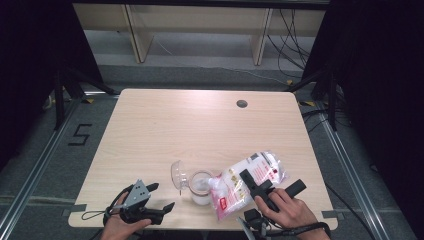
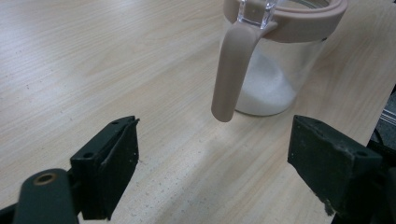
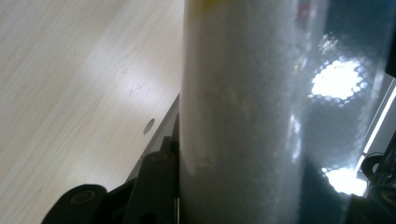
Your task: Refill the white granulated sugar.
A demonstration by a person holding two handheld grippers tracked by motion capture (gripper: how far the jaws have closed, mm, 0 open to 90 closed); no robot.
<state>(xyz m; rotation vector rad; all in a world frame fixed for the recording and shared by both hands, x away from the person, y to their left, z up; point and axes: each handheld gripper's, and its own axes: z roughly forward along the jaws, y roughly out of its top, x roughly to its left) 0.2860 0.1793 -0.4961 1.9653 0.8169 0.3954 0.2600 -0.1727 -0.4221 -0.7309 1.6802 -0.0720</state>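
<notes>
A clear jar [image 1: 201, 187] with a beige rim stands near the table's front edge, its clear lid [image 1: 177, 174] swung open to the left. White grains cover its bottom [image 2: 266, 93], and a beige strap [image 2: 231, 70] hangs down its side. A plastic bag of white grains [image 1: 247, 184] with a red label lies tilted, its lower end over the jar's mouth. My right gripper [image 1: 272, 181] is shut on the bag [image 3: 243, 116], which sits between its jaws. My left gripper [image 1: 162, 196] rests open to the left of the jar [image 2: 275, 70], with nothing between its fingers [image 2: 112, 163].
The light wooden table [image 1: 190, 125] has a round cable hole [image 1: 242, 103] at the back right. The jar and both hands are close to the front edge. Black frame legs and cables stand beyond the table's far corners.
</notes>
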